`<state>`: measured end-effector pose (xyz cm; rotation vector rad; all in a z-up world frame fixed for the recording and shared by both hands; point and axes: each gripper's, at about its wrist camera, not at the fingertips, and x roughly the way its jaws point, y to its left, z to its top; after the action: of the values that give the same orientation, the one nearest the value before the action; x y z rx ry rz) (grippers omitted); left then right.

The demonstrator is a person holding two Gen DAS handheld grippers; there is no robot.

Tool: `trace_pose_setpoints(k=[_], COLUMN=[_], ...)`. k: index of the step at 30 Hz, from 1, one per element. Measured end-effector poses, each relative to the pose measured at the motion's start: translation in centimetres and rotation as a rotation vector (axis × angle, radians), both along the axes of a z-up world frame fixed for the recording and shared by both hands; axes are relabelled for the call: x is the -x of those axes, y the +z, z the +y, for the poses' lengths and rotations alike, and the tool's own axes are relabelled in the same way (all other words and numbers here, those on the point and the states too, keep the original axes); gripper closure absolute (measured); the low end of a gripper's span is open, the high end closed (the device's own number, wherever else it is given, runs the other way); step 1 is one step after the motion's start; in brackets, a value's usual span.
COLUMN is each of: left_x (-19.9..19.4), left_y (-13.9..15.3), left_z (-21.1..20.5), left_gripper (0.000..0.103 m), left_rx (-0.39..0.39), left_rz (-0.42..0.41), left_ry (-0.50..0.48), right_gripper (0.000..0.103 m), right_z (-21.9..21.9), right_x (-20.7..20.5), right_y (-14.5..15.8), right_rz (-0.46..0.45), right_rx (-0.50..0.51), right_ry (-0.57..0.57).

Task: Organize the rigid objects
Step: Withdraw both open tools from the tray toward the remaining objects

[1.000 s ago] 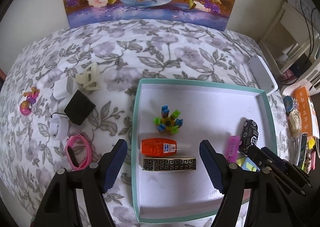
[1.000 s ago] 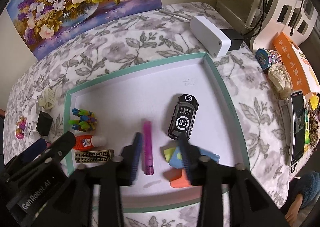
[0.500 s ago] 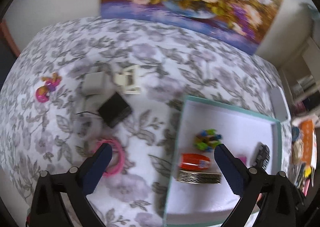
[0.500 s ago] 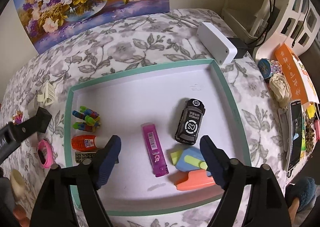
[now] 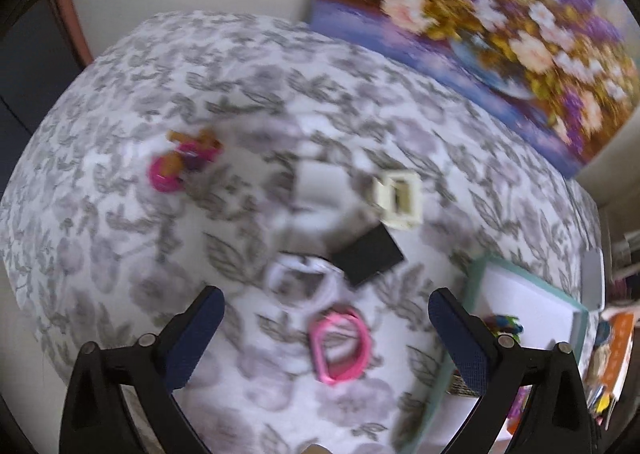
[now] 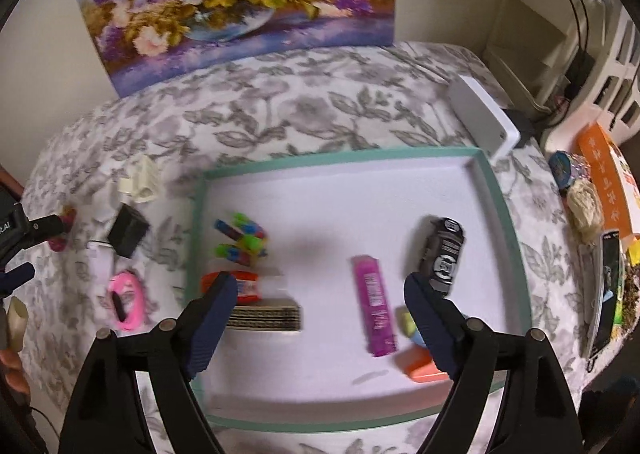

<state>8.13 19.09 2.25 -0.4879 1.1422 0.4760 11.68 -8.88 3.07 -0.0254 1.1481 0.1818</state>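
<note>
My left gripper (image 5: 326, 328) hangs open over the floral cloth, above a pink ring (image 5: 340, 348), a white band (image 5: 300, 280) and a black block (image 5: 368, 258). Farther off lie a cream clip (image 5: 398, 202), a white box (image 5: 320, 186) and a pink toy figure (image 5: 182, 166). My right gripper (image 6: 318, 314) is open and empty above the teal-rimmed tray (image 6: 344, 158). The tray holds a magenta bar (image 6: 376, 312), a black toy car (image 6: 444, 256), a colourful spinner (image 6: 240, 240), an orange bottle (image 6: 244, 286), a patterned bar (image 6: 264, 318) and orange and blue pieces (image 6: 420, 362).
A flower painting (image 6: 236, 2) leans on the wall behind the table. A white device (image 6: 482, 118) lies past the tray's far right corner. A phone (image 6: 606, 286), an orange packet (image 6: 606, 182) and small clutter sit at the right edge. White shelving (image 6: 580, 34) stands beyond.
My left gripper swung left, away from the tray, and now hovers over the loose items on the cloth. My right gripper opened wide, let go of the magenta bar and drew back.
</note>
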Motion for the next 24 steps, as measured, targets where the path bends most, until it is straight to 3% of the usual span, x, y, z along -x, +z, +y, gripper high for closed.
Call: trace_pose_setpoints(k=[11,24], left_x=[3.6,7.1], left_y=[2.5,1.0], left_z=[8.5,16.0], left_gripper=[0.0,0.0], left_rx=[-0.006,0.037], left_rz=[-0.054,-0.042], left_ry=[0.103,0.2], right_gripper=[0.017,0.017], right_z=[6.9,16.5], right_x=[0.8,2.4], right_y=[0.8,-1.4], right_rz=[-0.005,0.058], right_rx=[-0.086,-0.098], right_ry=[0.074,0.195])
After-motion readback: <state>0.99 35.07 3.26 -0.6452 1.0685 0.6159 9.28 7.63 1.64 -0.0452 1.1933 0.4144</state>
